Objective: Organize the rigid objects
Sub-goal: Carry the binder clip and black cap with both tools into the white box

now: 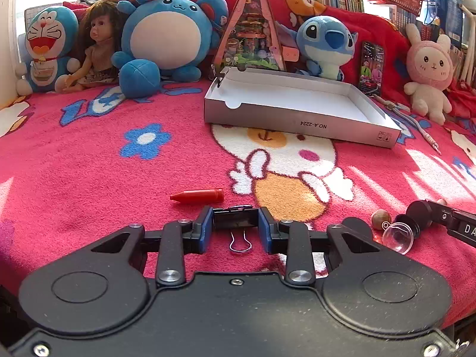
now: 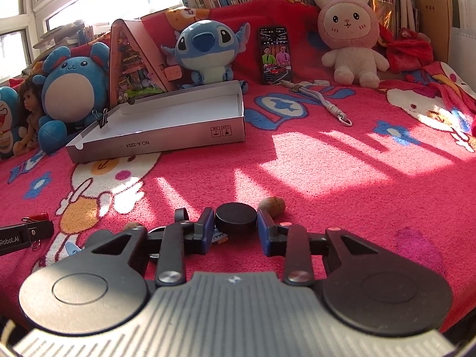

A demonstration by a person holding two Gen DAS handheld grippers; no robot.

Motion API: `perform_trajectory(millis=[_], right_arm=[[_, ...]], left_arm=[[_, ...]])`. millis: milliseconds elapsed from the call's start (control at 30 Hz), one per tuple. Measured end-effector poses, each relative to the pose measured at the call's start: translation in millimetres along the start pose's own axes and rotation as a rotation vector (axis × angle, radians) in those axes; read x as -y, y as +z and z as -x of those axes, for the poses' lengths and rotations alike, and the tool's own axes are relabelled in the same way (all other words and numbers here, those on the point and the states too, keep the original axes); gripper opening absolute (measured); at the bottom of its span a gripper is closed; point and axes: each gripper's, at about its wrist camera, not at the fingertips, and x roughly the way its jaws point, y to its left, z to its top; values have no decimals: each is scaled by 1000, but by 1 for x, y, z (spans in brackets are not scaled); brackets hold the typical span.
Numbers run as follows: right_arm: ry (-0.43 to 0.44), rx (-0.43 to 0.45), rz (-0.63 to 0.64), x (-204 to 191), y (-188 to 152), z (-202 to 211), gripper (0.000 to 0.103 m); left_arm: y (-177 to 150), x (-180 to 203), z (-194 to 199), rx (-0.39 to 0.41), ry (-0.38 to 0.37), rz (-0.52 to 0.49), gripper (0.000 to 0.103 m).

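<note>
My left gripper is shut on a black binder clip whose wire handles hang toward me, low over the blanket. A red crayon lies just ahead of it. My right gripper is shut on a black round disc, with a brown nut just right of it. The right gripper also shows in the left wrist view, beside a clear dome and a brown ball. An open white box stands ahead; another binder clip is clipped on its wall.
Plush toys, a doll and a triangular toy house line the back. A phone leans against the red blanket. A corded pen lies right of the box. Bookshelves stand behind.
</note>
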Motion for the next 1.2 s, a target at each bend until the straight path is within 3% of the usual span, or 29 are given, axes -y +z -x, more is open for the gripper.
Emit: perform_trajectory(millis=[300,400,800,1200], right_arm=[[29,55,91,-18,5,7,36],[37,58,99,-21,10,3,36],[101,90,71,-27,49,-16,36],[165,9,113,-34,115,-68,36]], left_arm=[[10,12,6,26,-48,-30,31],[23,9,1,22,-89,-15,31],[85,7,-25,33,-140,-29,31],[155,17,-75,-39,-193,-64,31]])
